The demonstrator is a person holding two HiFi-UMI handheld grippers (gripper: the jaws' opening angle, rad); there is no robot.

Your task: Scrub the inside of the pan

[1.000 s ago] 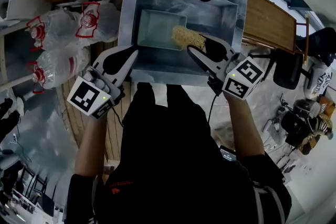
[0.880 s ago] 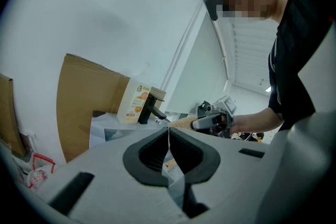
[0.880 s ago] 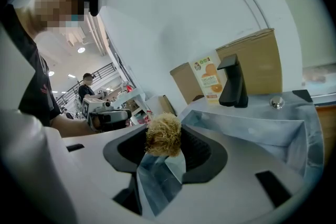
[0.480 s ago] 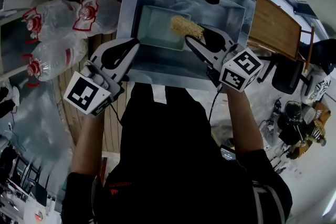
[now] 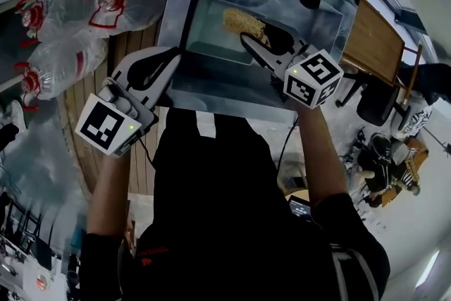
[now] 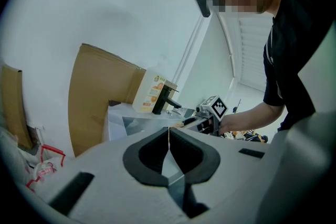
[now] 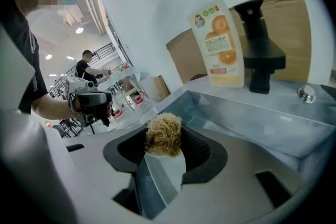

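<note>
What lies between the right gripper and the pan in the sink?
Only the tan scrubber, held in the right gripper, over the pan; the head view shows it.

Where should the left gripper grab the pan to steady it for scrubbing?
Probably the left rim of the pan, with the left gripper coming down from its own side: that thin wall suits a pinch and lies clear of the scrubber in the right gripper. Left jaws are shut: open first.
</note>
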